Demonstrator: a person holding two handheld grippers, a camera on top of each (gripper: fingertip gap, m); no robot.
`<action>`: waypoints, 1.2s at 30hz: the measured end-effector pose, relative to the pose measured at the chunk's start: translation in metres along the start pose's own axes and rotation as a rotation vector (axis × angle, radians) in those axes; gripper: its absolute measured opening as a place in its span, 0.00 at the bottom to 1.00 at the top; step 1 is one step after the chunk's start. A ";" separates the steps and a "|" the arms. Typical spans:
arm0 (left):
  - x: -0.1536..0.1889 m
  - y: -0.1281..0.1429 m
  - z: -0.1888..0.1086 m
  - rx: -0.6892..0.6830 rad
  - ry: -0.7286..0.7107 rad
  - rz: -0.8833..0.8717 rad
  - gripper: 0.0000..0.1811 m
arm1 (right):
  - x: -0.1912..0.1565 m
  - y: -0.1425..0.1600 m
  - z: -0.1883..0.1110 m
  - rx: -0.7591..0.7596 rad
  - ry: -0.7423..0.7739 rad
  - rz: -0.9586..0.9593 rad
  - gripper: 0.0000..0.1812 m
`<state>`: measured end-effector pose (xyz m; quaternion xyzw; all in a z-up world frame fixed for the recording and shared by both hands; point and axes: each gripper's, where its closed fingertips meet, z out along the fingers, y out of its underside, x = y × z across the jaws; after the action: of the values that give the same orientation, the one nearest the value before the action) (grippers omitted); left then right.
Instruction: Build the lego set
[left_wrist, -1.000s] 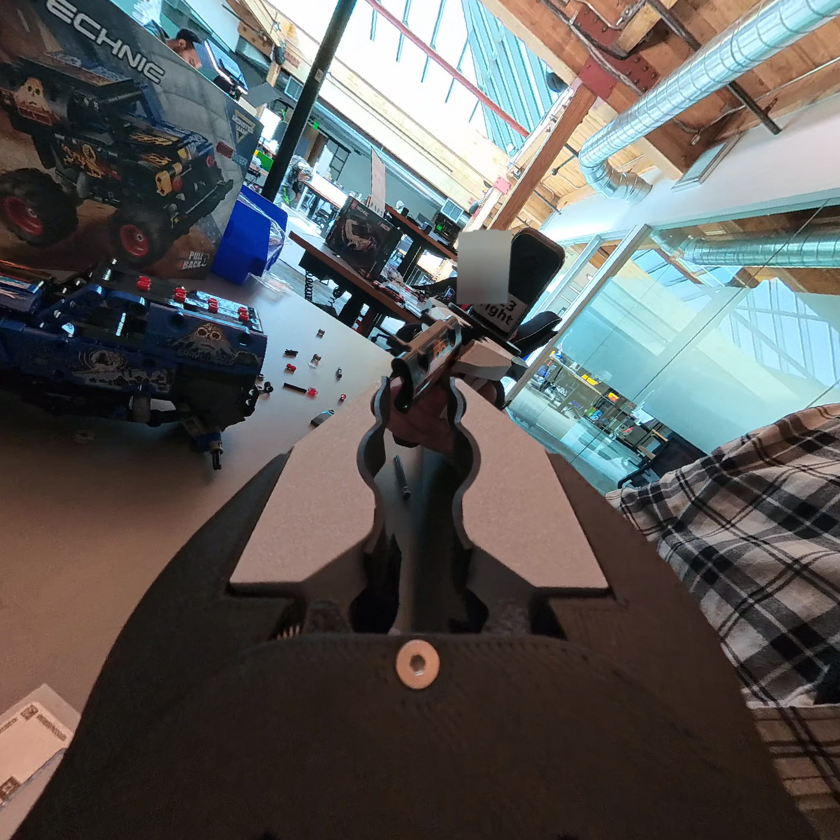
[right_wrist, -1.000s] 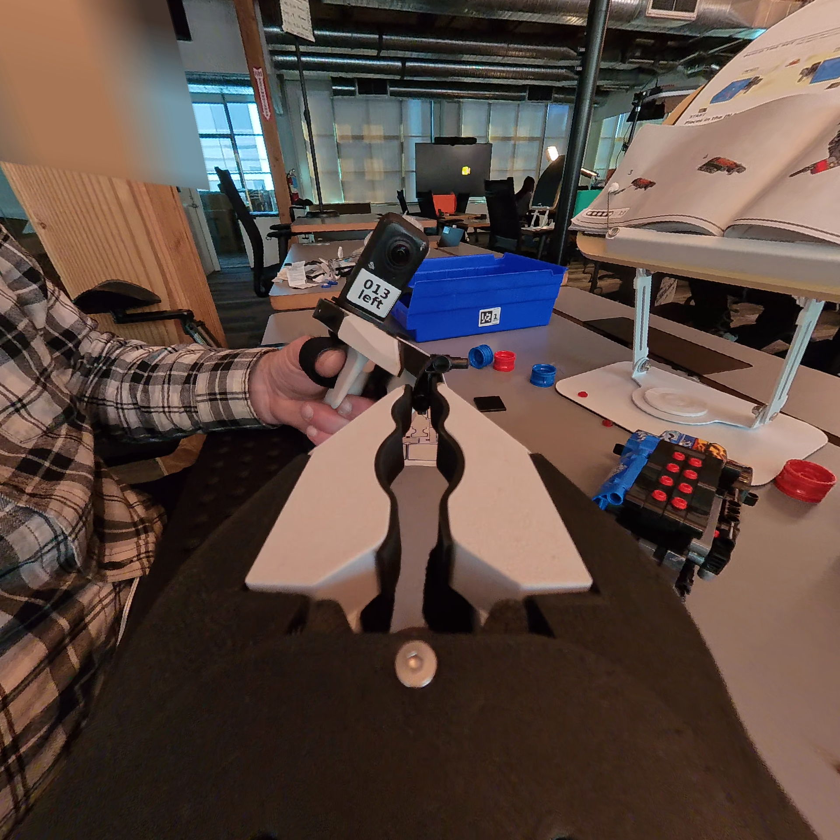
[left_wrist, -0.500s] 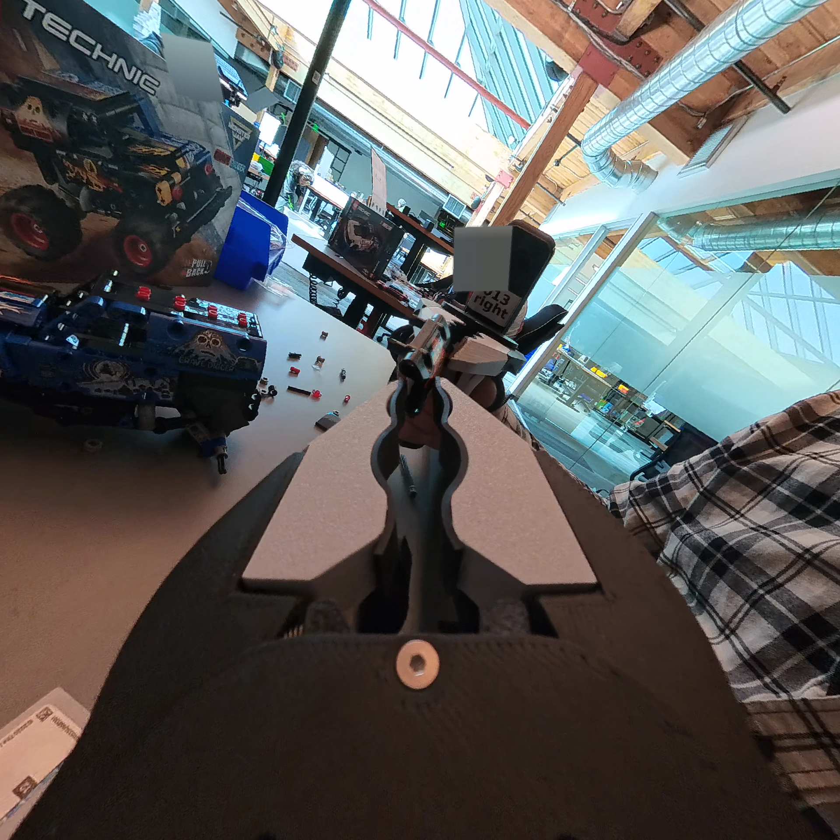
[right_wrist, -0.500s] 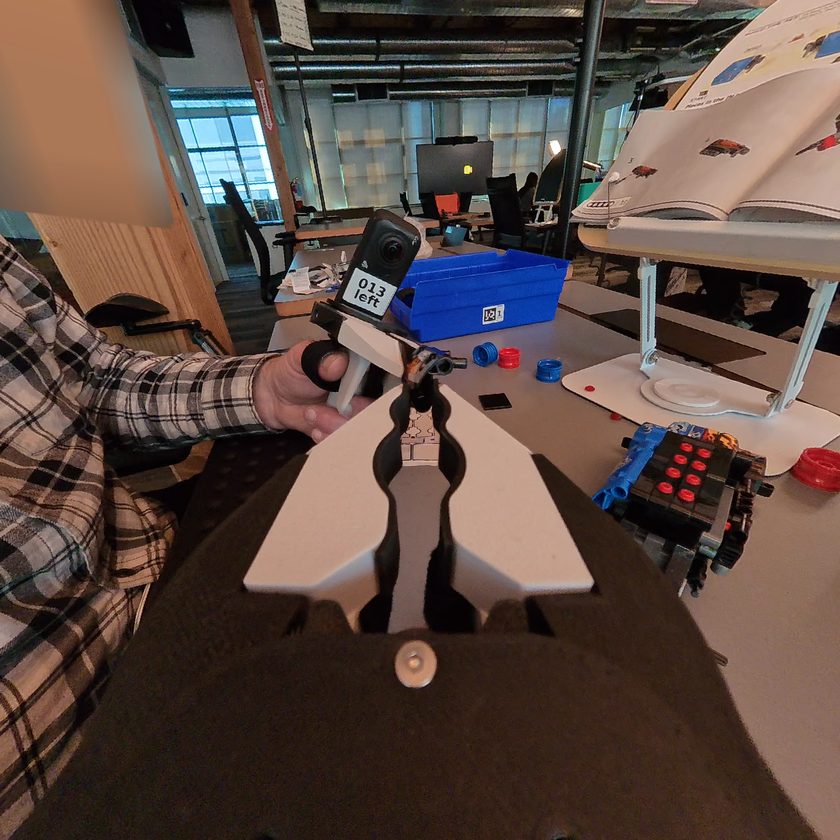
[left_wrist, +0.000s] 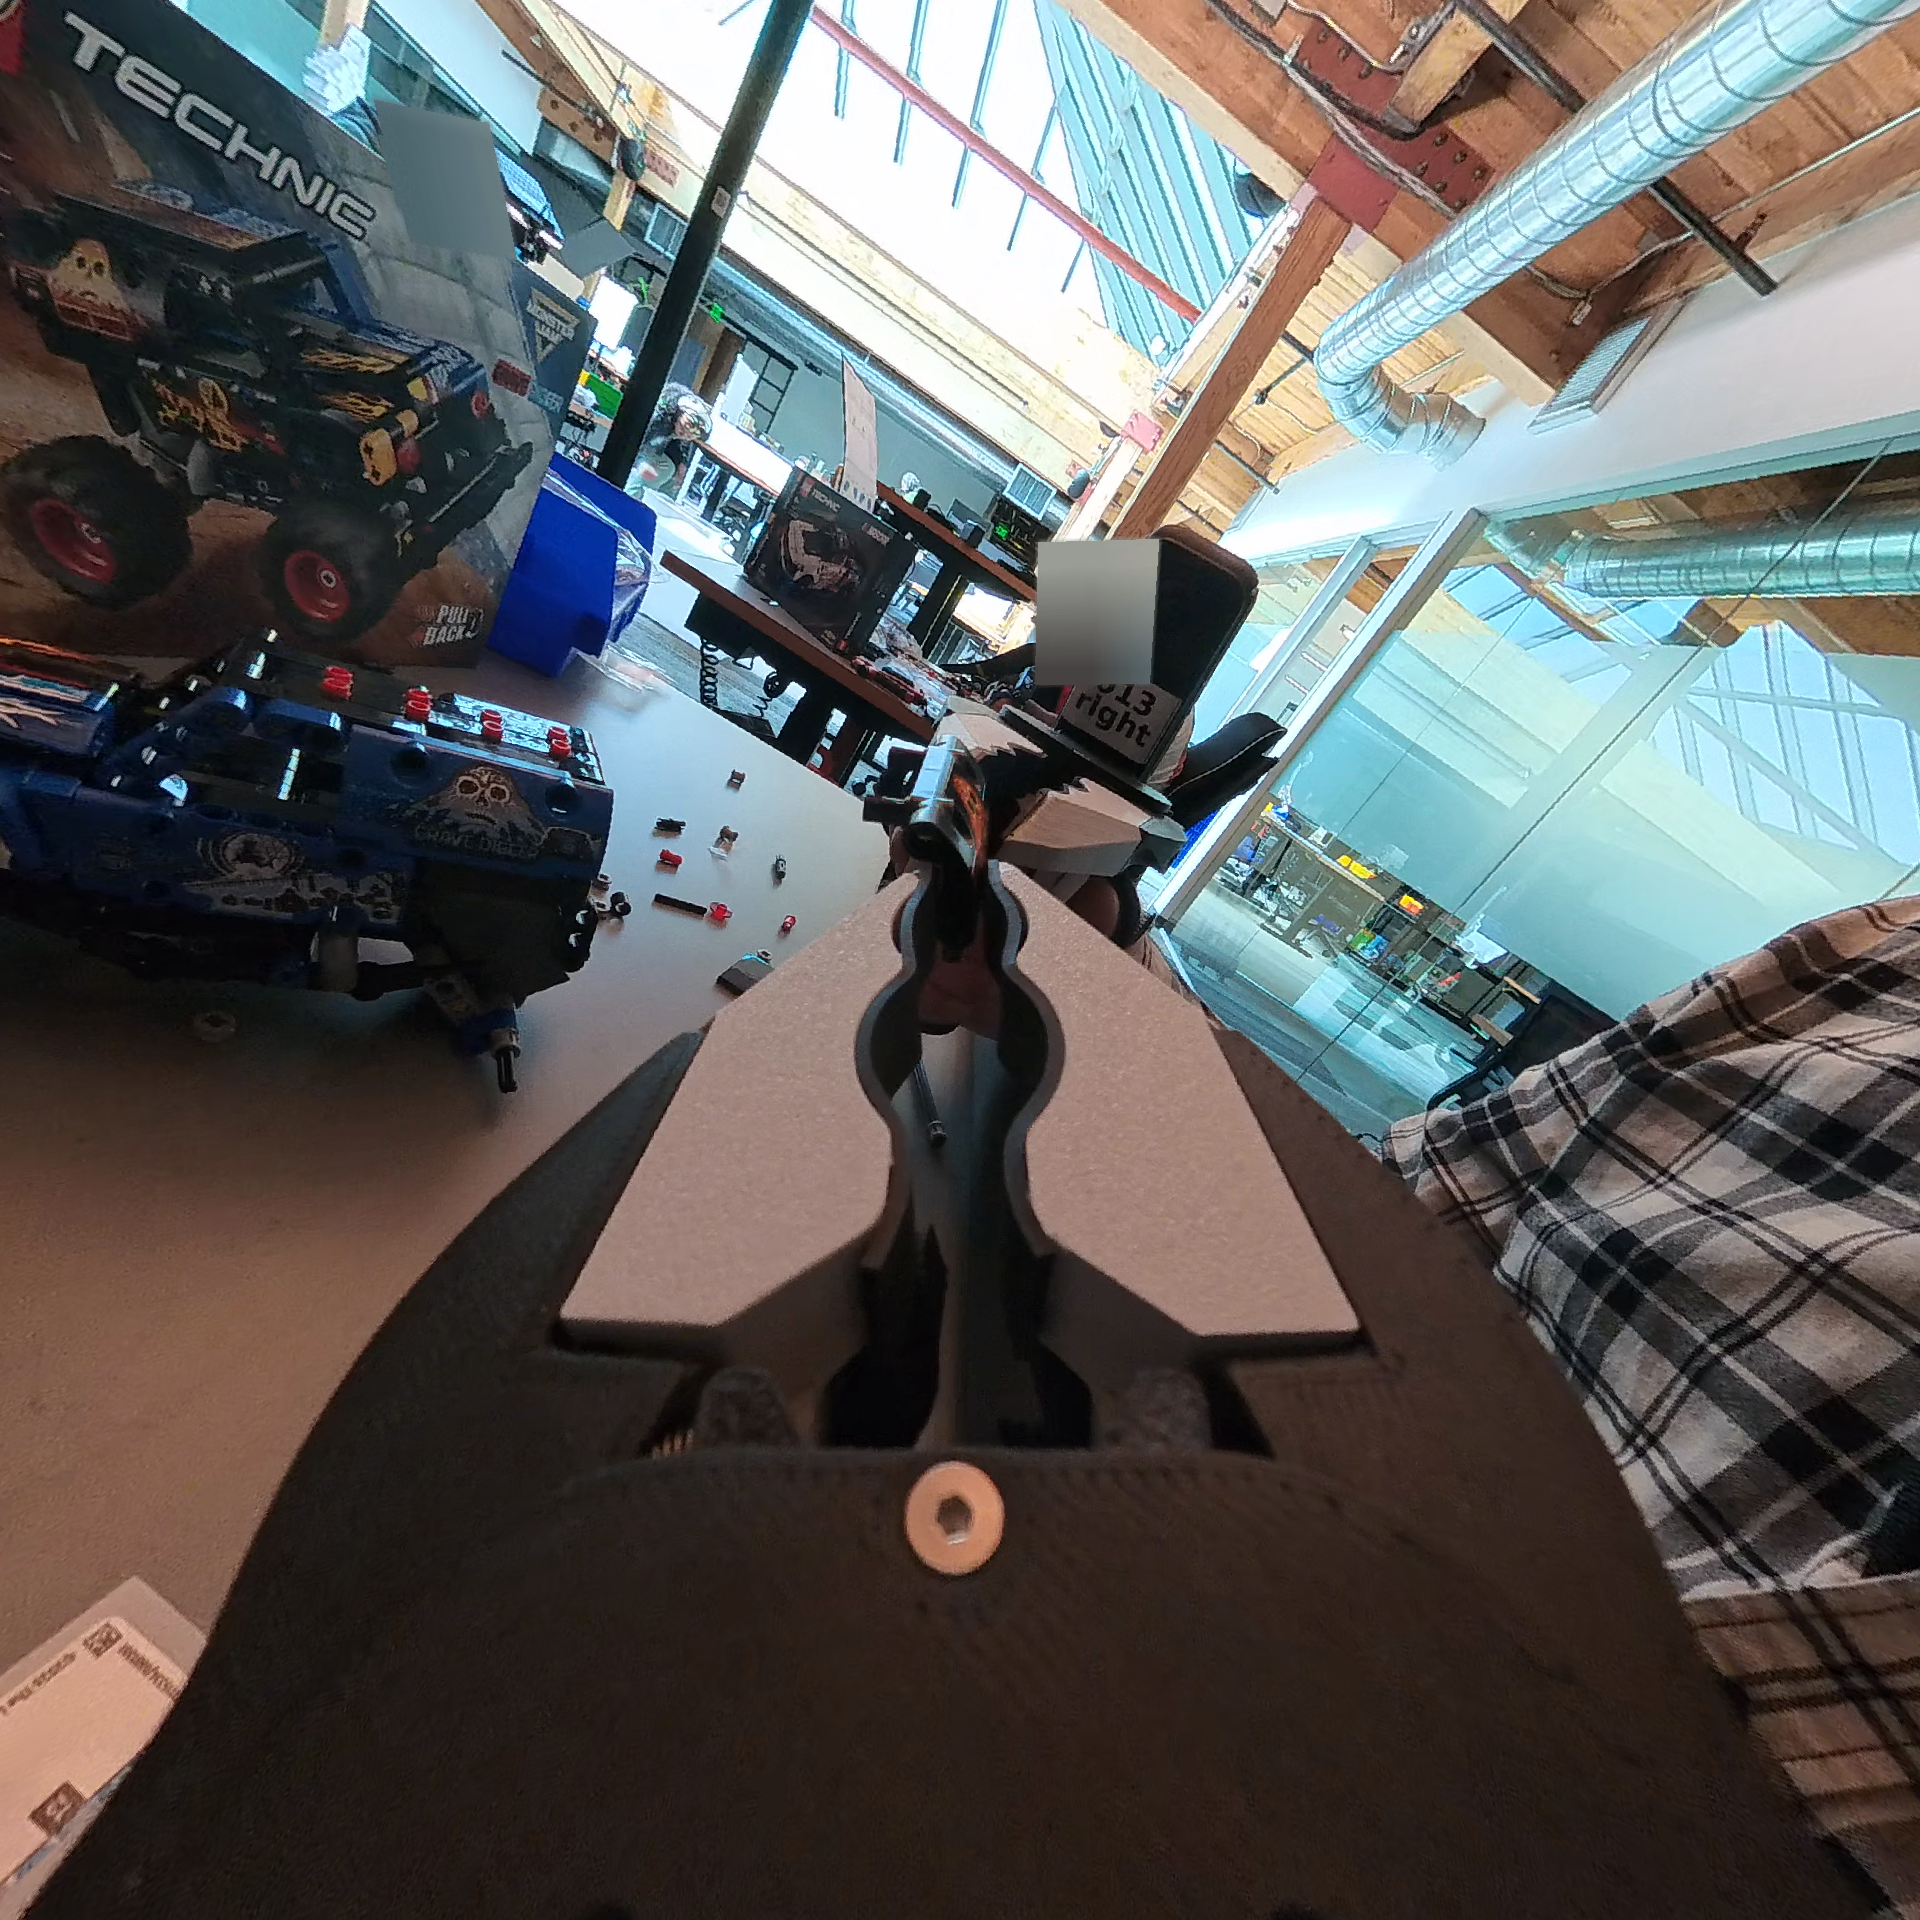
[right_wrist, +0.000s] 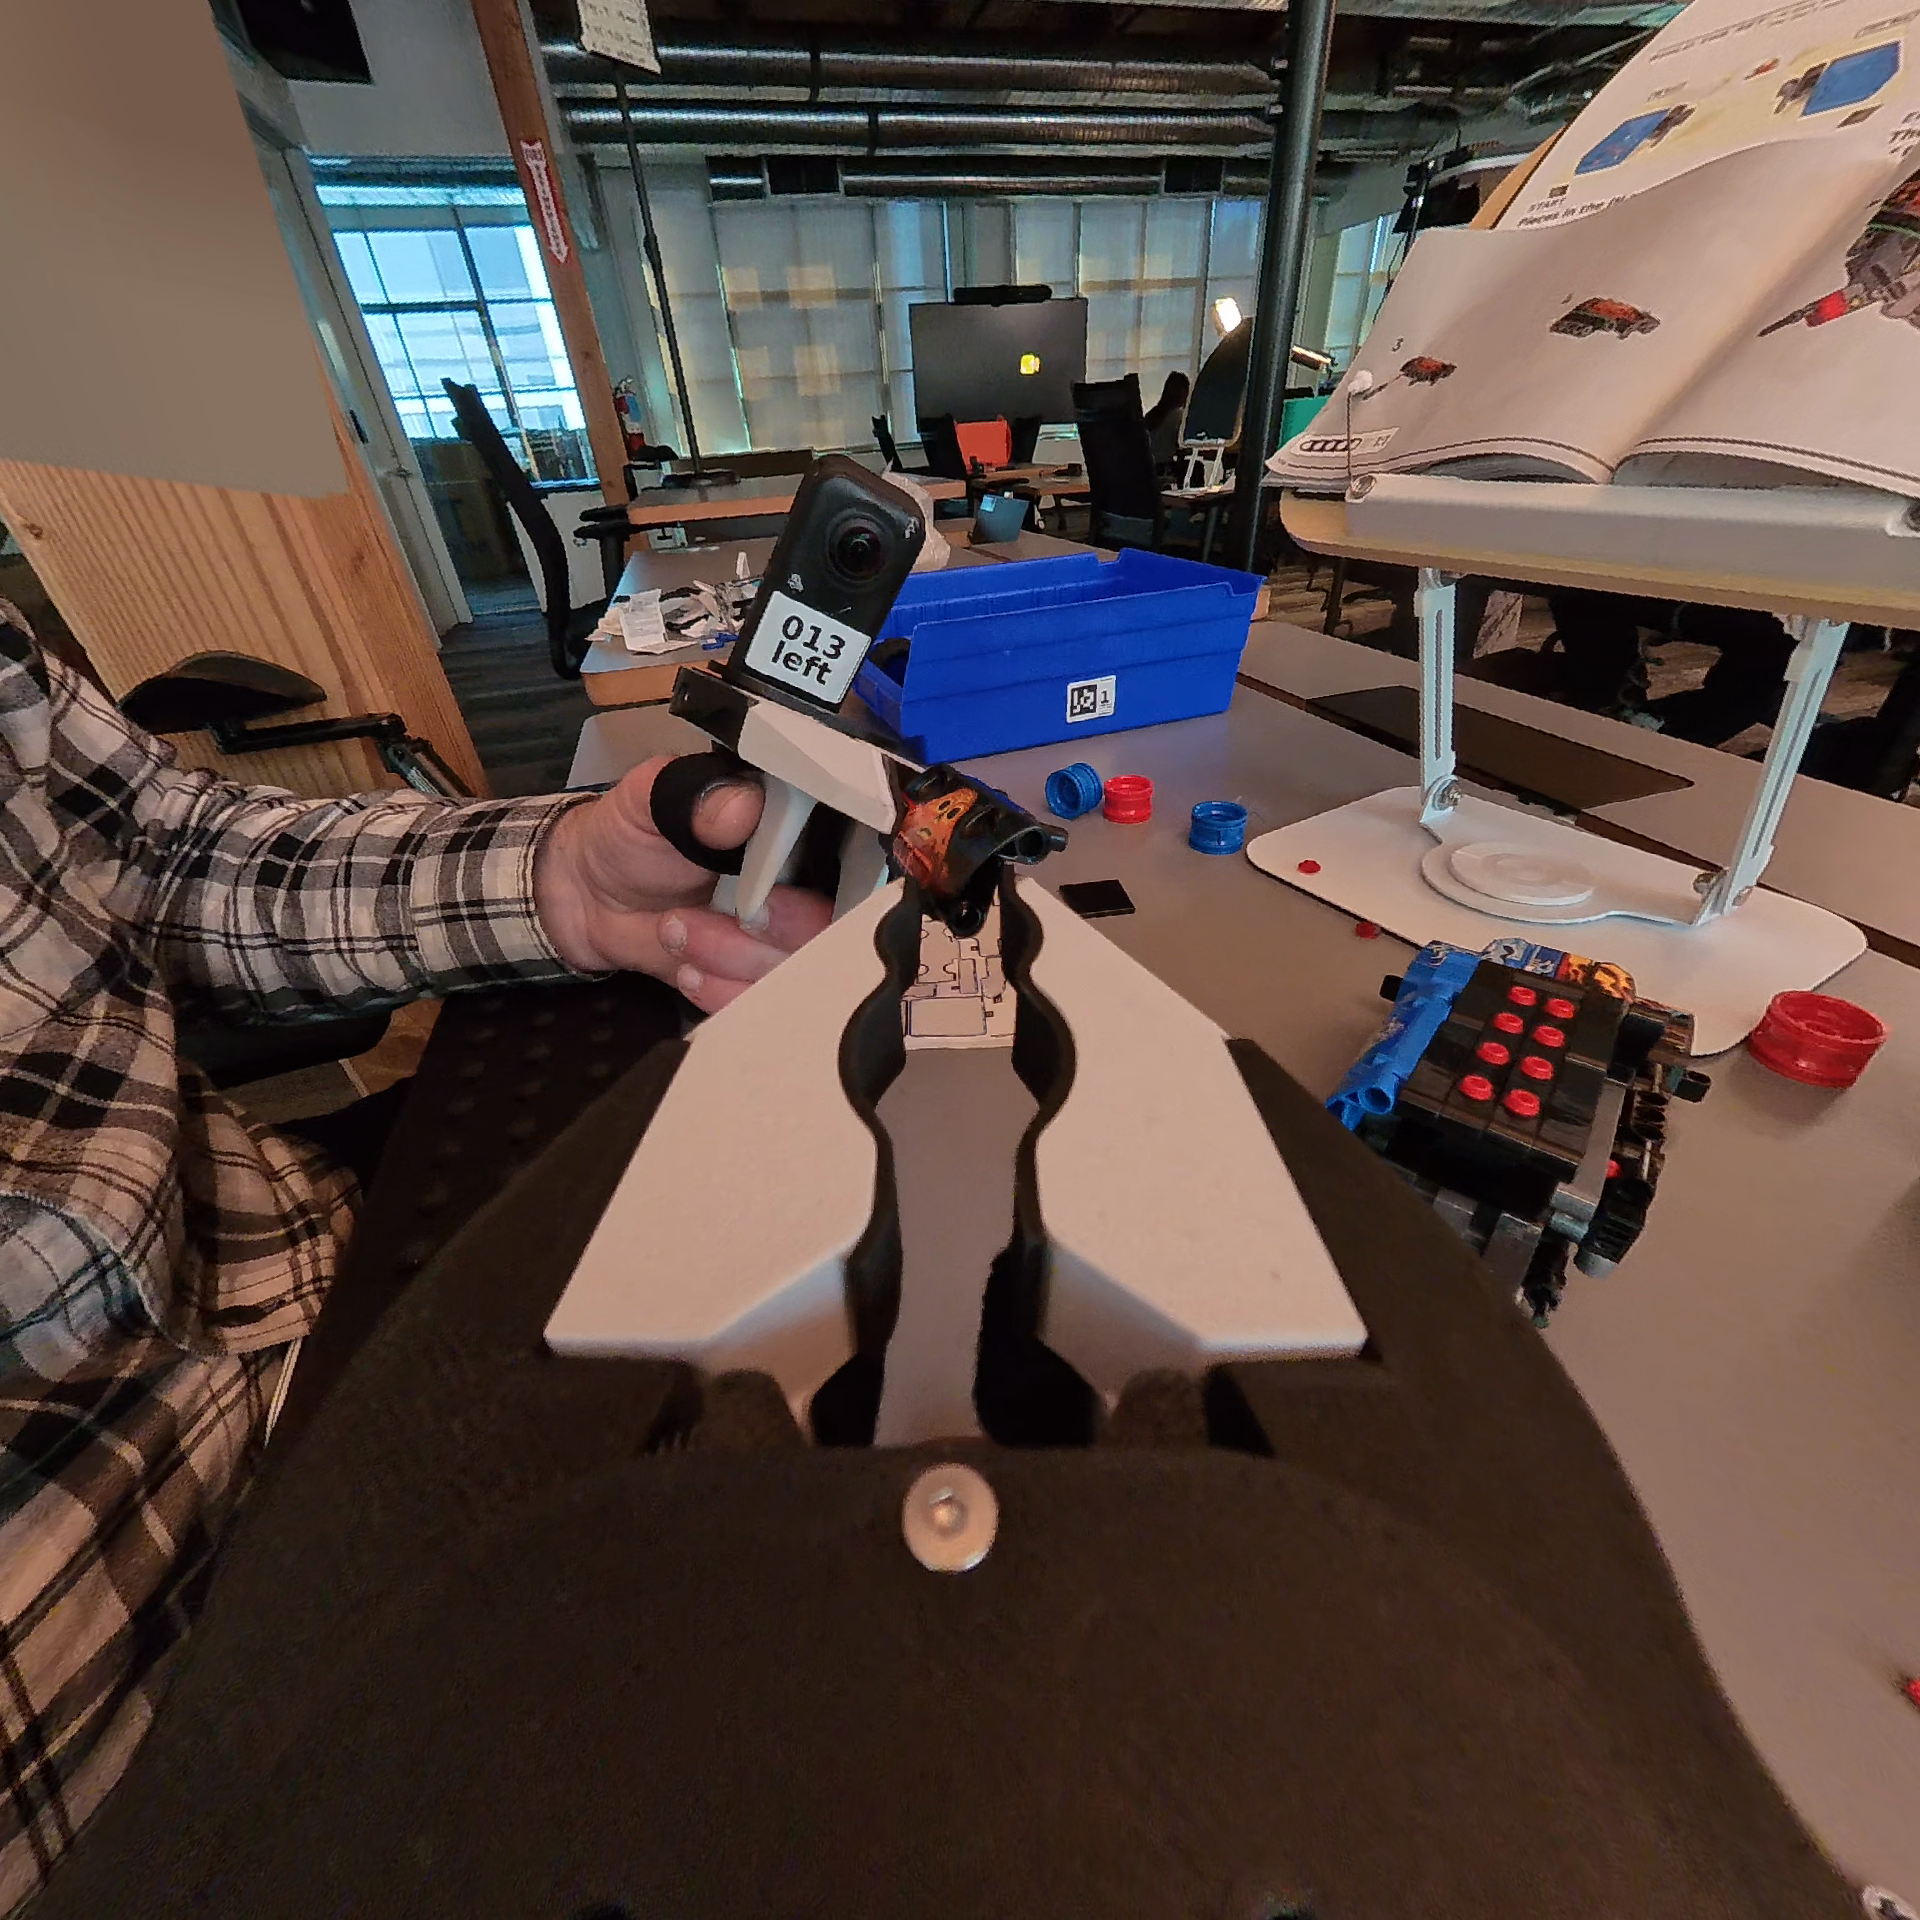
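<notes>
A small black lego piece with a flame-patterned sticker (right_wrist: 951, 842) is held in the air between the two tools, which face each other tip to tip above the near edge of the grey counter (left_wrist: 208, 1195). The right tool (right_wrist: 956, 914) is seen closed on the lower part of the piece, whose printed body and short black tube stick up and to the right beyond the tips. In the left wrist view the left tool (left_wrist: 945, 914) is likewise closed on the same piece (left_wrist: 951, 821), which projects just past its tips toward the other tool's white body. The left tool's handle is gripped by a hand (right_wrist: 665, 883) in a plaid sleeve.

The partly built blue and black truck (left_wrist: 281, 831) is set on the counter well apart from the tools, to the left in the left wrist view; in the right wrist view it (right_wrist: 1507, 1070) lies to the right. Small loose parts (left_wrist: 717, 862) are scattered near it. A blue bin (right_wrist: 1060, 655), blue and red wheel hubs (right_wrist: 1127, 800) and an open instruction booklet on a white stand (right_wrist: 1662, 353) are placed farther back.
</notes>
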<state>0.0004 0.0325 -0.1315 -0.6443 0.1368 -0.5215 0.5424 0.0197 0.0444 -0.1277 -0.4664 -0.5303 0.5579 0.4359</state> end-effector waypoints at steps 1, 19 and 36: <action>0.000 0.000 0.000 -0.002 0.000 -0.001 0.04 | 0.000 0.000 0.000 -0.002 0.002 0.000 0.07; -0.003 0.001 0.001 -0.005 -0.005 -0.006 0.03 | 0.004 0.002 -0.001 -0.014 0.026 -0.008 0.07; -0.005 0.000 0.000 -0.001 -0.017 -0.002 0.03 | 0.006 0.005 0.000 -0.032 0.046 -0.024 0.08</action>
<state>-0.0015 0.0358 -0.1344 -0.6492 0.1316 -0.5165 0.5425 0.0187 0.0501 -0.1327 -0.4795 -0.5345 0.5331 0.4474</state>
